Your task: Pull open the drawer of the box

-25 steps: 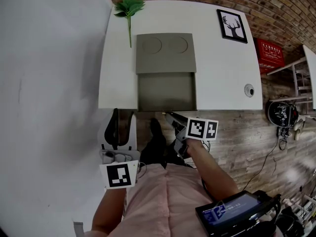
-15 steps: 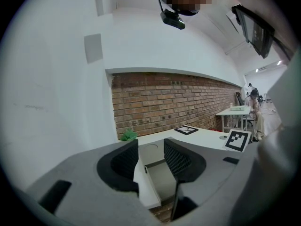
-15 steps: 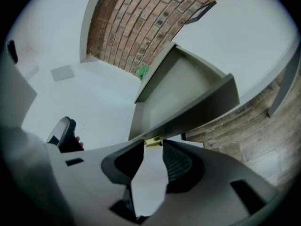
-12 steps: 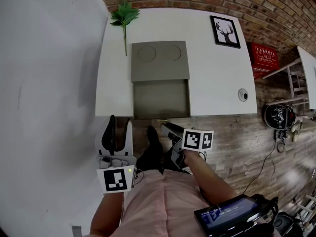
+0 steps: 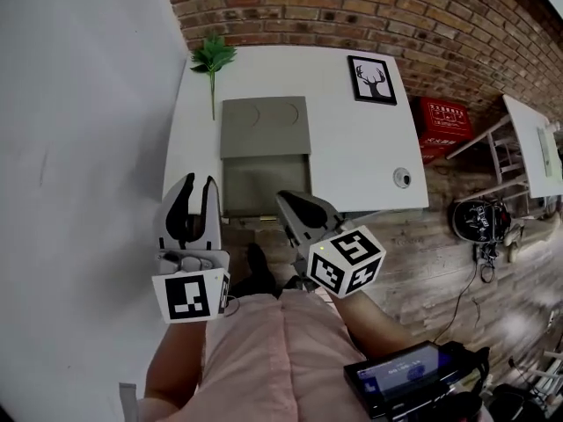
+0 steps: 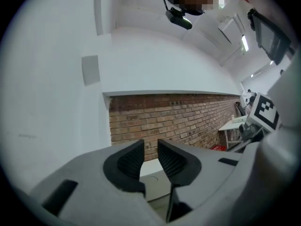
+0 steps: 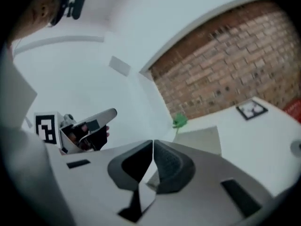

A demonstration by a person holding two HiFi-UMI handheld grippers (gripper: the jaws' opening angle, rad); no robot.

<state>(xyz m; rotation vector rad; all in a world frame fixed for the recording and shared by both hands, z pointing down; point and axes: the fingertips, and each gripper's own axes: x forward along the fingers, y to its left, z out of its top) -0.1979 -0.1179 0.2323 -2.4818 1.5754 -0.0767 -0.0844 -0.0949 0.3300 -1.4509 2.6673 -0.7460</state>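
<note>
my head view shows the drawer (image 5: 264, 183) of the box (image 5: 264, 126) pulled out. the gripper views add jaw detail: left gripper (image 6: 149, 147) closing, gapped, empty; right gripper (image 7: 153, 147) closing, pads meeting on nothing.

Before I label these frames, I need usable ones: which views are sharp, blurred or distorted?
Head view: sharp, fisheye bows the table edges. Left gripper view: sharp, black vignette, curved brick wall. Right gripper view: smeared throughout, the plant a green blob.

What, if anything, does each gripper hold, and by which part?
Nothing. The left gripper has its jaws closing with only air between them; the right gripper is closing too, jaws almost together, also empty.
</note>
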